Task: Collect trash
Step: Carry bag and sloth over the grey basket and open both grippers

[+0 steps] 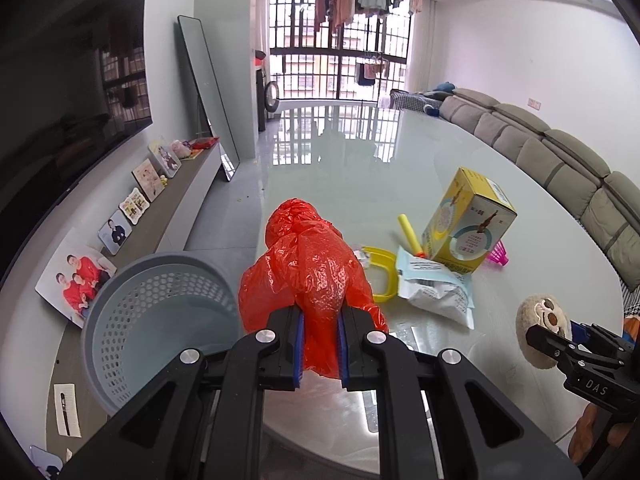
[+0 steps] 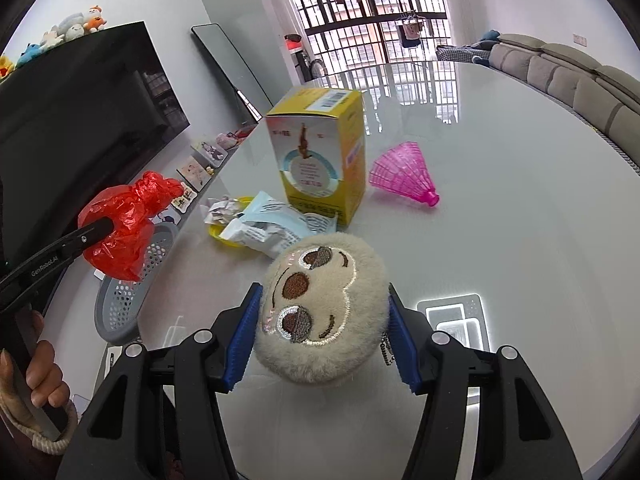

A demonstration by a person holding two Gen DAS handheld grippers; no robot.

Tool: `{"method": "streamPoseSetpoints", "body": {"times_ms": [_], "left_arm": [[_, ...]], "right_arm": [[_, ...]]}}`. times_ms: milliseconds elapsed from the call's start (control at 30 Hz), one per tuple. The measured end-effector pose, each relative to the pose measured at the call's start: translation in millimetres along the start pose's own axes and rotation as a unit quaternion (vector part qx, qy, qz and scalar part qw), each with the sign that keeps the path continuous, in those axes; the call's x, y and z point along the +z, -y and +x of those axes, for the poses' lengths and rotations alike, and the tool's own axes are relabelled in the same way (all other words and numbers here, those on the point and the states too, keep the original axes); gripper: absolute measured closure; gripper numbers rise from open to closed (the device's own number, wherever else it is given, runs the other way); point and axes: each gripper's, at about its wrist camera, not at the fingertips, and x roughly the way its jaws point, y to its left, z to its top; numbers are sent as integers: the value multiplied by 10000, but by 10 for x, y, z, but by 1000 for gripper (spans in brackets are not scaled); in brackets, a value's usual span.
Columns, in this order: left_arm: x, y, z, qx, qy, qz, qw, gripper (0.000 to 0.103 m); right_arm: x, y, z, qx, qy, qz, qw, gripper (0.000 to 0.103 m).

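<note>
Both jaws clamped: my left gripper point(image 1: 320, 350) on a red plastic bag point(image 1: 310, 276), my right gripper point(image 2: 322, 346) on a plush toy point(image 2: 322, 308).
Grey perforated basket point(image 1: 160, 320) sits just left of the bag; a yellow box point(image 2: 320, 152), crumpled packet point(image 2: 272, 224) and pink shuttlecock point(image 2: 404, 176) crowd the table point(image 2: 500, 240) ahead.

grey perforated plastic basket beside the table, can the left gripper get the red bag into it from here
Probably yes. The left gripper, shut on the crumpled red plastic bag, hangs just right of the grey perforated plastic basket, whose open mouth shows nothing blocking it.
</note>
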Motion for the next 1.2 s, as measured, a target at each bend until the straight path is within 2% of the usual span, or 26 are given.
{"method": "streamPoseSetpoints", "body": {"times_ms": [167,433,733,867,1200], "left_arm": [[-89,-241,-101,173,95,-8,9998,90],[-272,-816,-77,395,-54,-203,9990,90],[-462,-1519,79,763,-248,-555,9952,90],[-546,-1786,178,829,-394,-694,9934,90],[-716,-2159,443,838,-652,-922,9901,90]], "right_arm": [[14,-326,74,183,-71,-216,9996,46],[31,-988,356,638,-332,-671,9951,46],[114,-1790,807,1093,-639,-1206,9846,46],[146,-2079,1008,1175,-723,-1435,9800,46],[216,-2602,1472,1238,-968,-1825,9706,46]]}}
